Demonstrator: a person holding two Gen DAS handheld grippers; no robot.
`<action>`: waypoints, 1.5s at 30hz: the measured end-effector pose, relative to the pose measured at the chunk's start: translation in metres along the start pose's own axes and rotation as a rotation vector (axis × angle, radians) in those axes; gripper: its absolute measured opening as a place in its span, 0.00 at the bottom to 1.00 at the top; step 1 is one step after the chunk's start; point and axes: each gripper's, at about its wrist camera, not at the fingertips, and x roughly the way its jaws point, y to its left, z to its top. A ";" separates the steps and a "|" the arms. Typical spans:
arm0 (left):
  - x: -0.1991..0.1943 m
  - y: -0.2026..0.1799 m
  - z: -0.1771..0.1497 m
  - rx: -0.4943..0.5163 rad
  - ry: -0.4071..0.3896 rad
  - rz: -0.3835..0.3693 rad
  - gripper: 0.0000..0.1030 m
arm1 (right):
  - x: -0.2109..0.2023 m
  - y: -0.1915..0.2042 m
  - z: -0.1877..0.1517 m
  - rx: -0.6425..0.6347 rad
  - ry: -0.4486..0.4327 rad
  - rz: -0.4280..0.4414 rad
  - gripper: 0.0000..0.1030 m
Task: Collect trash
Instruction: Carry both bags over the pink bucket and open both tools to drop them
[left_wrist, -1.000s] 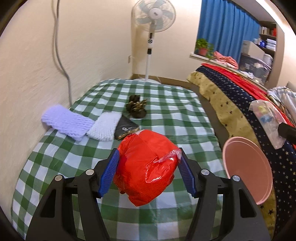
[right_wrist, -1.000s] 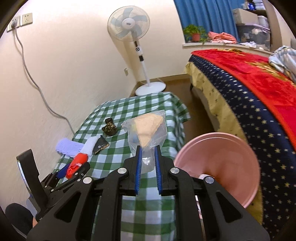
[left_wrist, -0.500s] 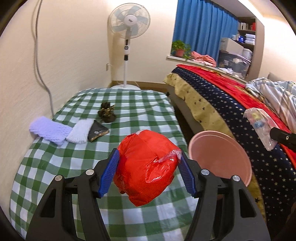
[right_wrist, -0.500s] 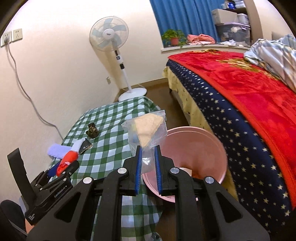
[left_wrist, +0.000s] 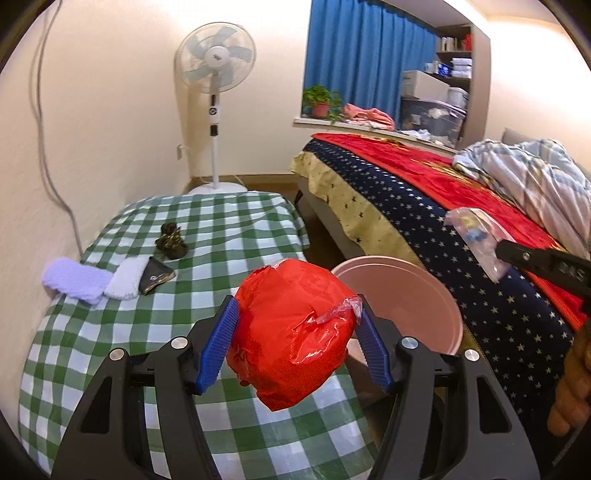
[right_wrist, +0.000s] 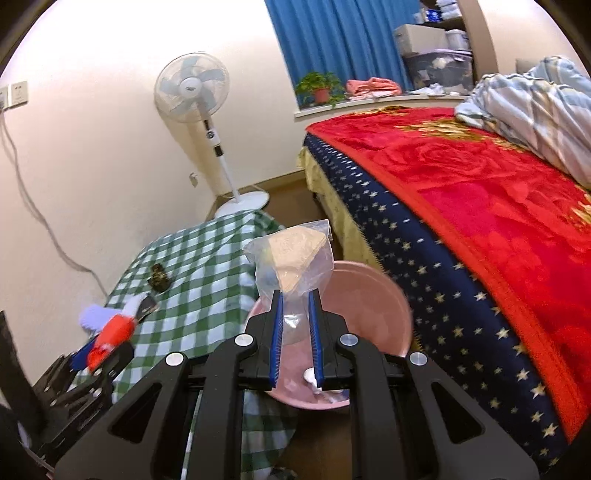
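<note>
Beside the checked table, left tongs (left_wrist: 295, 325) pinch a red bag (left_wrist: 291, 332); right tongs (right_wrist: 295, 317) pinch a clear bag (right_wrist: 291, 262).

Low table with green-checked cloth (left_wrist: 229, 236): at its left, lilac knit (left_wrist: 72, 278), white knit (left_wrist: 125, 277) and dark pouch (left_wrist: 157, 275) (touching in a row); dark clump (left_wrist: 170, 242) farther back.
</note>
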 end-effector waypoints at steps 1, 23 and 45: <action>0.001 -0.003 0.001 0.007 0.003 -0.005 0.60 | 0.001 -0.003 0.002 0.015 -0.003 0.004 0.14; 0.098 -0.047 0.015 0.071 0.053 -0.139 0.60 | 0.056 -0.023 0.015 0.040 0.008 -0.110 0.14; 0.149 -0.055 0.000 0.080 0.121 -0.173 0.60 | 0.083 -0.029 0.011 0.047 0.050 -0.194 0.14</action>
